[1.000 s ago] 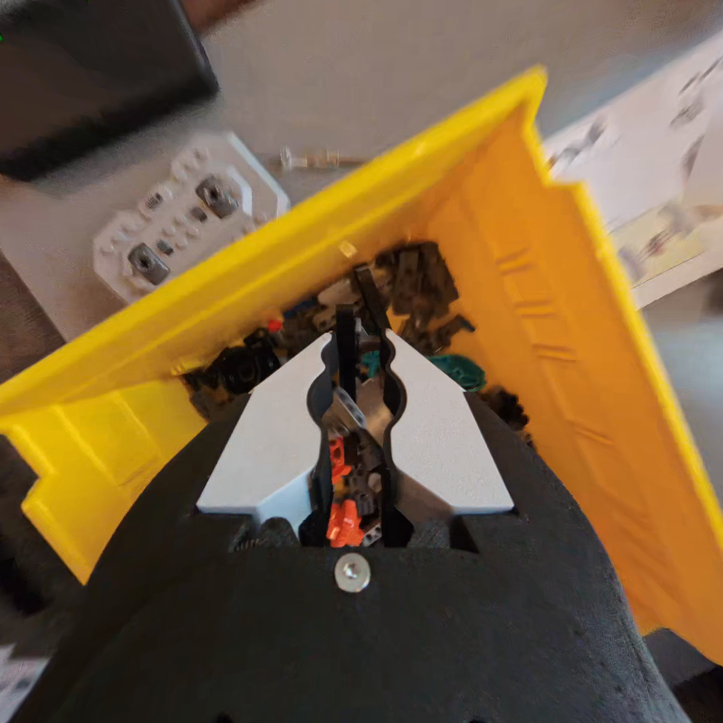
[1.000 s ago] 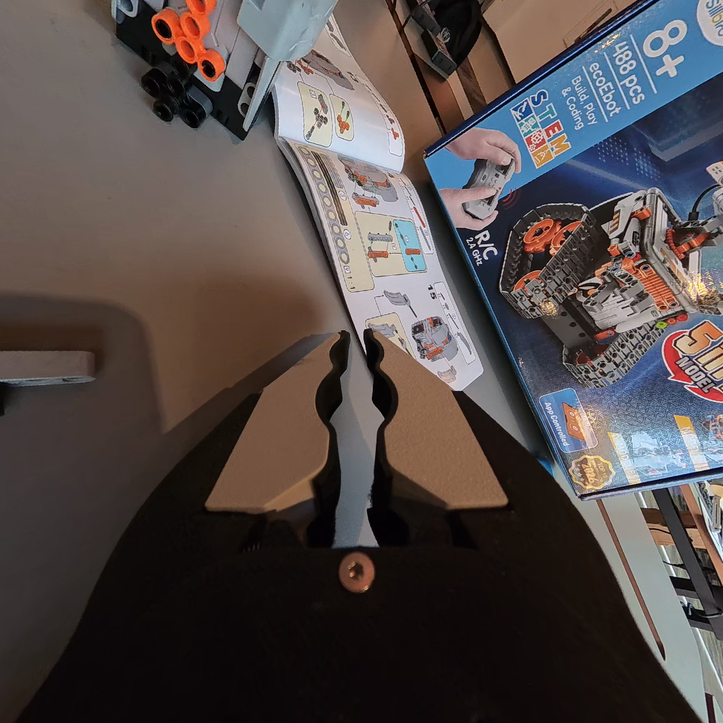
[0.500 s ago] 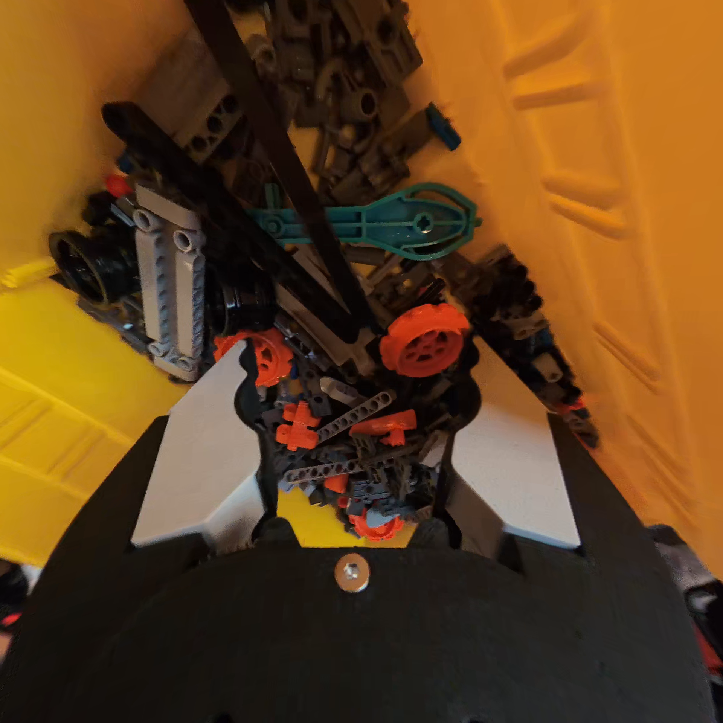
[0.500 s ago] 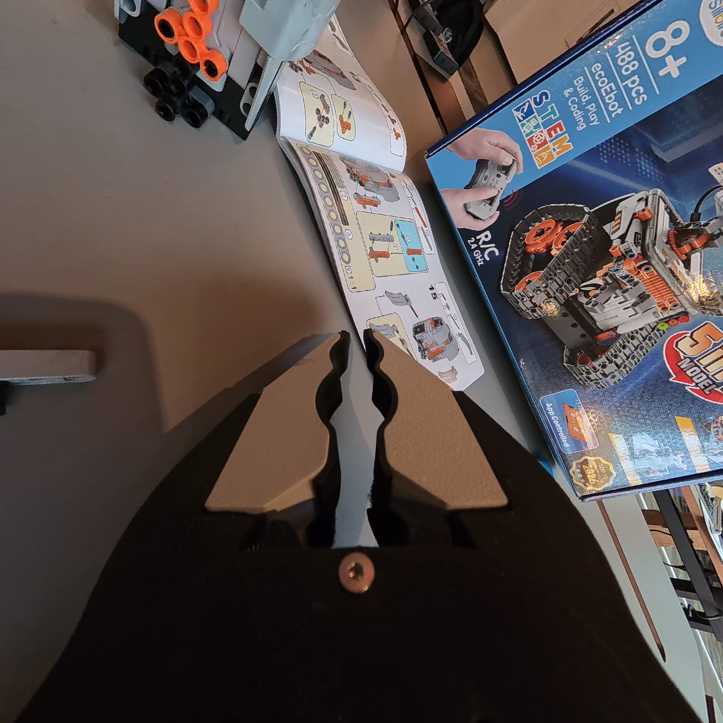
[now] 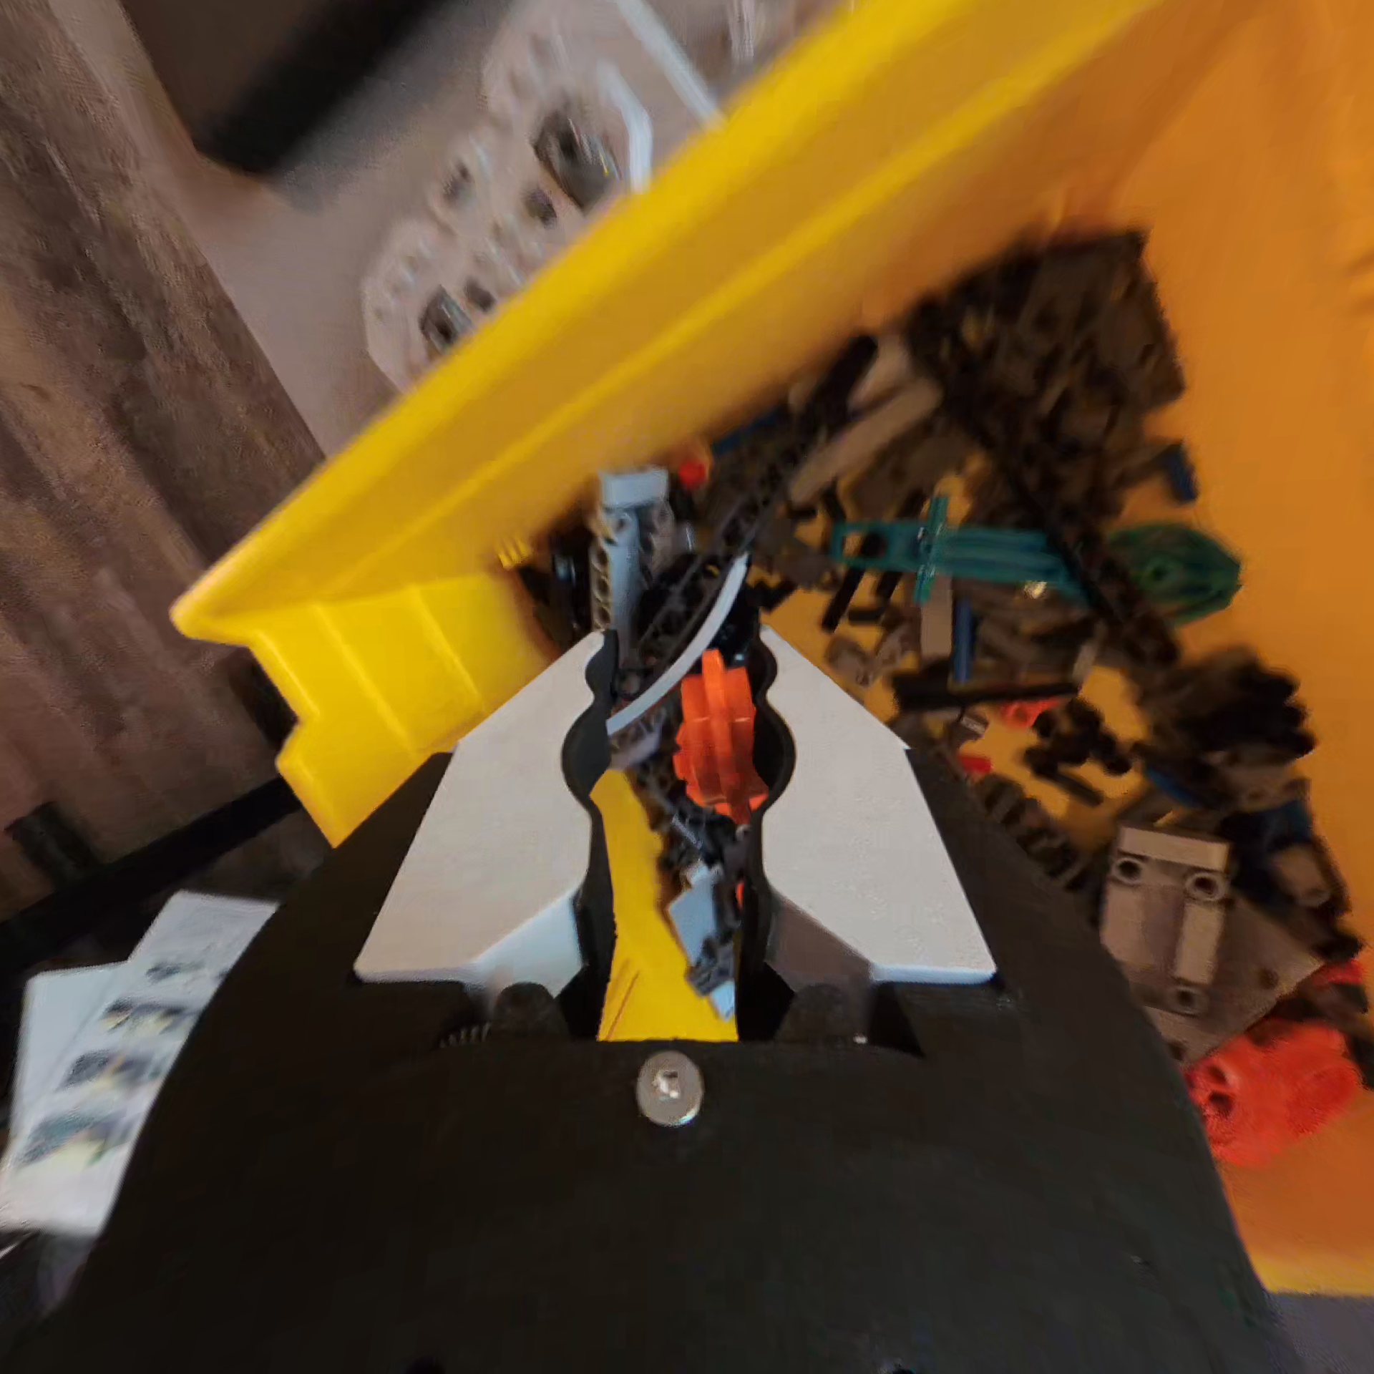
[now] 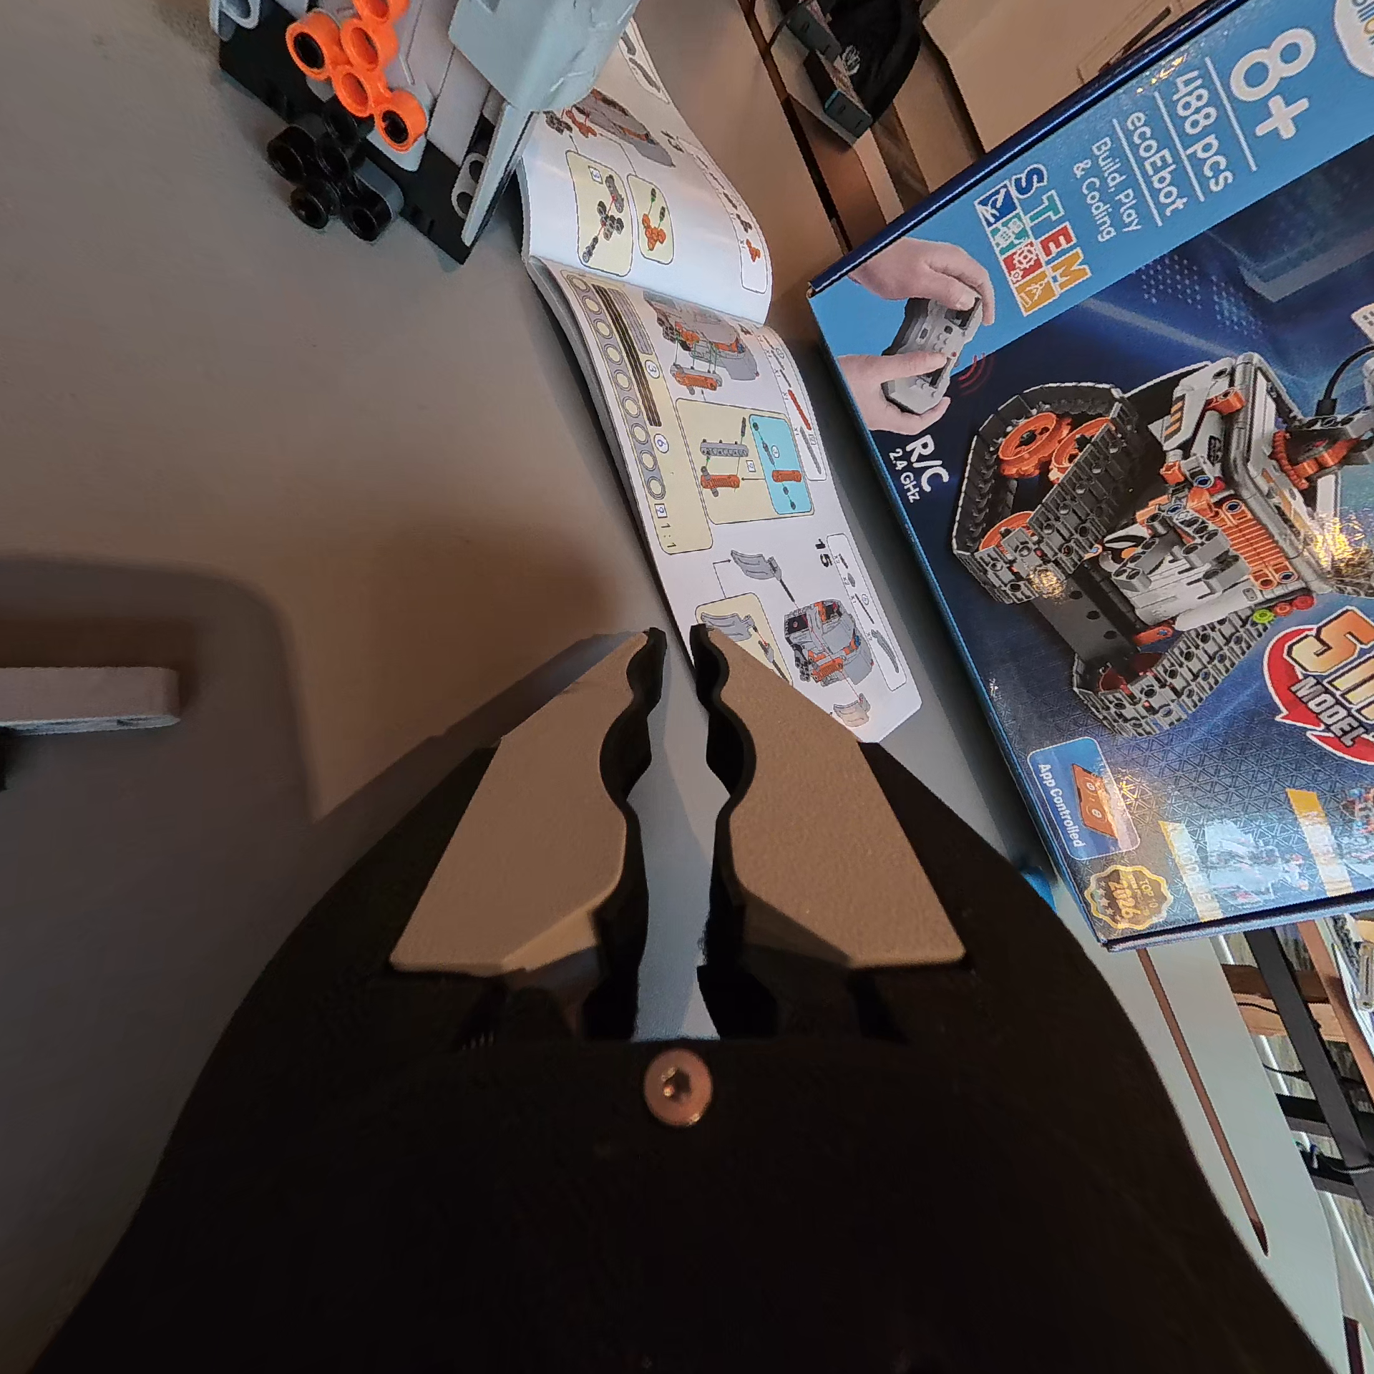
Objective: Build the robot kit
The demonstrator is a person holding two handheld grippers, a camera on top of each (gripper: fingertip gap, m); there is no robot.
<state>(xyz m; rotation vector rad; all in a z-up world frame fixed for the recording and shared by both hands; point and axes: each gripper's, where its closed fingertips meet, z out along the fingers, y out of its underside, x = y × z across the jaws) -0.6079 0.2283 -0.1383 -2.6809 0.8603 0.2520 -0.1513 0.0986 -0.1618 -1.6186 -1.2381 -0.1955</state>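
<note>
My left gripper [image 5: 688,639] is inside a yellow bin [image 5: 520,357] of loose building parts. Its jaws stand close together on an orange toothed wheel [image 5: 714,736], which lies against the right finger. A black beam [image 5: 691,587] and a white curved strip [image 5: 669,684] sit beside the wheel in the gap. The wheel is sharp while the parts pile [image 5: 1041,446] behind it is blurred. My right gripper [image 6: 678,633] is nearly shut and empty, hovering over the grey table [image 6: 297,416] by the open instruction booklet [image 6: 706,446].
The bin also holds a teal piece [image 5: 1004,565], a grey block [image 5: 1167,914] and a red-orange part [image 5: 1264,1093]. A white device [image 5: 505,223] lies behind the bin. A blue kit box [image 6: 1152,483] and a part-built model [image 6: 386,97] lie past the booklet. The left gripper's tips are roughly 50 cm from the right gripper's.
My left gripper opened wide over the parts pile, then closed on the orange wheel and is pulling back with it. The right gripper has not moved.
</note>
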